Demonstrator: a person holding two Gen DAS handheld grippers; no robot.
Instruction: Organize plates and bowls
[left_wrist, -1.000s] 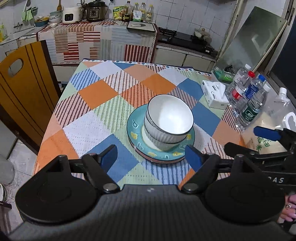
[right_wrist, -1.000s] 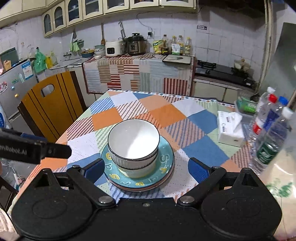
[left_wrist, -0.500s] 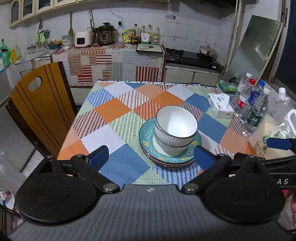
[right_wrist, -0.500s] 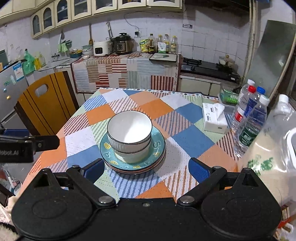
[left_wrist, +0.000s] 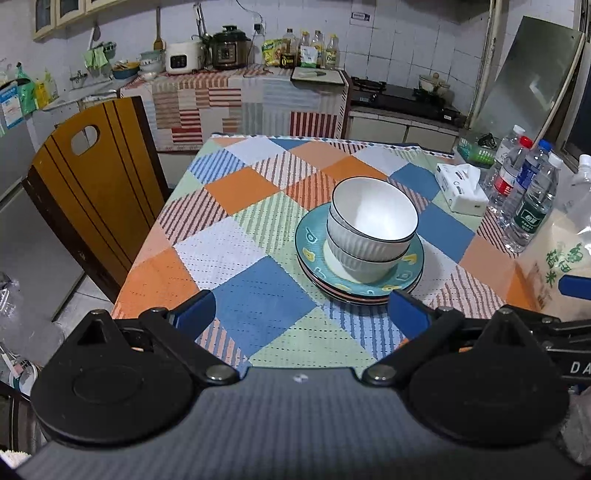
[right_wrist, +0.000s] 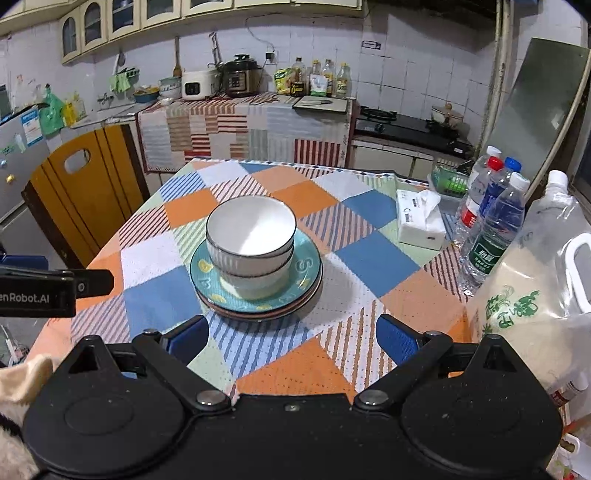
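Observation:
Two white ribbed bowls (left_wrist: 371, 225) (right_wrist: 251, 242) sit nested, one inside the other, on a stack of plates with a teal patterned plate (left_wrist: 312, 245) (right_wrist: 308, 271) on top. The stack rests on the checked tablecloth (left_wrist: 258, 295) (right_wrist: 369, 254). My left gripper (left_wrist: 299, 314) hangs open over the table's near edge, short of the plates, nothing between its blue pads. My right gripper (right_wrist: 291, 336) is also open and empty, back from the stack. Each gripper's arm shows at the side of the other's view.
A white tissue pack (right_wrist: 419, 221) and several water bottles (right_wrist: 493, 229) stand at the table's right side, with a large clear bag (right_wrist: 532, 295) nearer. A wooden chair (left_wrist: 96, 184) stands left of the table. A cluttered kitchen counter (right_wrist: 243, 110) runs along the back wall.
Both grippers have drawn back from the bowl and plate stack, which now looks farther away. The left gripper's jaws have spread wider. The stack itself has not moved.

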